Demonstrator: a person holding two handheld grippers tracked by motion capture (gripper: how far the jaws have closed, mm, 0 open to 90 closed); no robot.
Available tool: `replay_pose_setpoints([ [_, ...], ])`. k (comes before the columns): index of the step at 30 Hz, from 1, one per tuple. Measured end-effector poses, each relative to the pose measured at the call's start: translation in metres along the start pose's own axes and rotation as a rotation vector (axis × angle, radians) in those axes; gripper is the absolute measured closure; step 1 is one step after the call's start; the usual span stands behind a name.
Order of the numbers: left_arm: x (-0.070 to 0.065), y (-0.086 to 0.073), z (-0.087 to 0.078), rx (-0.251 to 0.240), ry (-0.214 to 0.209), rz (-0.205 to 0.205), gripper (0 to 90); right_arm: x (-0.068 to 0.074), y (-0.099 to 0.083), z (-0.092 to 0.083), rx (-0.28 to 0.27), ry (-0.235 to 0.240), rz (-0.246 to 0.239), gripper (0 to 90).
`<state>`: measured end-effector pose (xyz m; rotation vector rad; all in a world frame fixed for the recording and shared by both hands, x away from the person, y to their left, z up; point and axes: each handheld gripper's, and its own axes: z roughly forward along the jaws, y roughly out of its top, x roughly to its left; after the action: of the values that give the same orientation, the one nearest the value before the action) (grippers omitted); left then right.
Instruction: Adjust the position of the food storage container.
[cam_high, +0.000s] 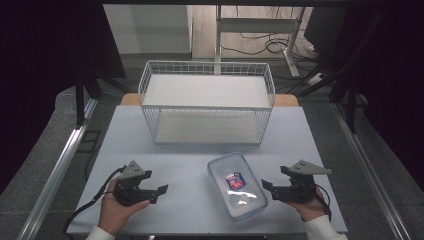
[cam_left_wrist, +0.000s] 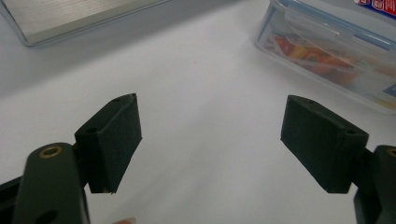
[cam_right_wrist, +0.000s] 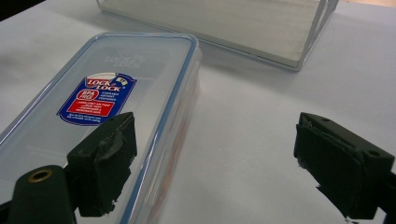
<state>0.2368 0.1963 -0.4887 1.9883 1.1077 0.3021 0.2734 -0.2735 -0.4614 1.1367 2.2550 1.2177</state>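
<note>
The lidded box (cam_high: 236, 186) lies lengthwise between both open, empty tongs, just beside the right tongs (cam_high: 268, 190) and farther from the left tongs (cam_high: 159, 194).

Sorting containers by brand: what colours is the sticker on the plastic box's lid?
Red and blue sticker, clearest in the right gripper view.

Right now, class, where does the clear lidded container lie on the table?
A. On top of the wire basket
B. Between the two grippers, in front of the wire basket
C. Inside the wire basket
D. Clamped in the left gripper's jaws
B: the clear lidded container lies flat on the table, between the left gripper and the right gripper, nearer the person than the wire basket.
</note>
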Motion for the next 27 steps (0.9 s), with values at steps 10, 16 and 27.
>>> replay_pose_setpoints([
  [10, -0.003, -0.004, 0.003, 0.022, 0.011, 0.031, 20.4, -0.004, 0.003, -0.003, 0.018, -0.004, 0.014, 16.3],
  [16, -0.006, -0.006, 0.0, 0.02, -0.012, 0.042, 20.5, 0.007, 0.008, -0.007, 0.031, -0.016, 0.009, 19.8],
  [27, -0.002, -0.004, 0.006, 0.036, -0.011, 0.056, 20.5, 0.012, 0.017, 0.0, 0.064, 0.003, 0.018, 25.3],
])
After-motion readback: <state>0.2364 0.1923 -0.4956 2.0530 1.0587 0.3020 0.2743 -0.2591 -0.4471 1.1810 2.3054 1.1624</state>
